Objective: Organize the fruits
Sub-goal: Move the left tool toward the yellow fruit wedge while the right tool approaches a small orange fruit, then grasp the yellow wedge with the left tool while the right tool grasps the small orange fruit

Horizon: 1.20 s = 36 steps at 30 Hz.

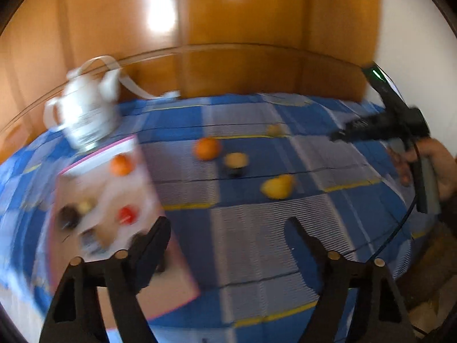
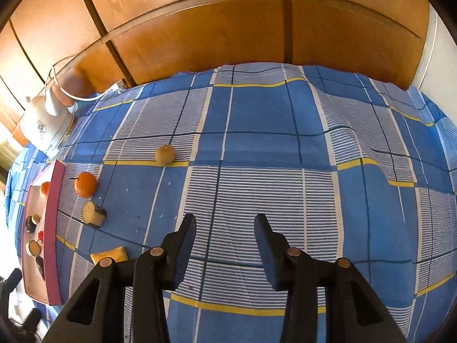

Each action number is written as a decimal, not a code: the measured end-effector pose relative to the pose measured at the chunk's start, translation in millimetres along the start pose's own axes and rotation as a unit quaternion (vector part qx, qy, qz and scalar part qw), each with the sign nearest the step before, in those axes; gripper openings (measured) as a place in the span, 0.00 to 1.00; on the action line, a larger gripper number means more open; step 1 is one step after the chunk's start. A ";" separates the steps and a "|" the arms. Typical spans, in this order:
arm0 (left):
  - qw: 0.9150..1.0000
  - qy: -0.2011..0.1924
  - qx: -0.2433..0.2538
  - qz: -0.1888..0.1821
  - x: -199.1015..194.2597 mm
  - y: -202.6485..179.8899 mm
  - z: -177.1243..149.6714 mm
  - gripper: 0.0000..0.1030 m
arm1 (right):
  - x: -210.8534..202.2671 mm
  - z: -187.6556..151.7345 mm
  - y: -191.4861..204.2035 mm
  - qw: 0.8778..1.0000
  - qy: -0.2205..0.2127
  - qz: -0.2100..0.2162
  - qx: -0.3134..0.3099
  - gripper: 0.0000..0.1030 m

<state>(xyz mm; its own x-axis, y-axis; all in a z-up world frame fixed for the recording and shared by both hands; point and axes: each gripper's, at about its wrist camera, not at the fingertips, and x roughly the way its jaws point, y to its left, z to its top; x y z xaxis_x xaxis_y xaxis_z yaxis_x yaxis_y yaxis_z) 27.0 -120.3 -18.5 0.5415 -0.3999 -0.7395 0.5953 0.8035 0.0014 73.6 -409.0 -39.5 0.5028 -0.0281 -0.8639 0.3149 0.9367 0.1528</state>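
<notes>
Loose fruit lies on the blue checked cloth: an orange [image 1: 208, 148] [image 2: 85, 183], a cut pale piece with dark skin [image 1: 235, 160] [image 2: 92, 213], a yellow fruit [image 1: 278, 185] [image 2: 110, 254] and a kiwi [image 1: 274, 130] [image 2: 165, 154]. A shallow pink-edged box [image 1: 94, 157] [image 2: 54, 228] at the left holds a small orange [image 1: 121, 165] [image 2: 45, 188], a red fruit [image 1: 127, 214] and dark pieces. My left gripper [image 1: 227, 224] is open over the cloth beside the box, holding nothing. My right gripper [image 2: 225, 218] [image 1: 338, 136] is open over bare cloth, right of the fruit.
A white electric kettle [image 1: 85, 114] [image 2: 45, 125] with its cord stands at the back left, behind the box. Wooden wardrobe doors [image 2: 228, 28] rise behind the cloth. A hand [image 1: 434, 168] holds the right gripper's handle at the right edge. The left wrist view is blurred.
</notes>
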 end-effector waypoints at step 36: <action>1.000 0.005 -0.009 0.007 105.2 -30.3 -12.5 0.37 | 13.1 -5.1 19.9 0.998 0.029 0.052 -0.027 0.42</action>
<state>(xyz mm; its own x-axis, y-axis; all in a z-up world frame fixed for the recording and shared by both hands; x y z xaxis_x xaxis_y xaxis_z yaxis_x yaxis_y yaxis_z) 58.5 -181.3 -104.8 0.5428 -0.3847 -0.7466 0.5776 0.8163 -0.0007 82.3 -388.9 -50.2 0.4822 0.0890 -0.8715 0.2197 0.9508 0.2186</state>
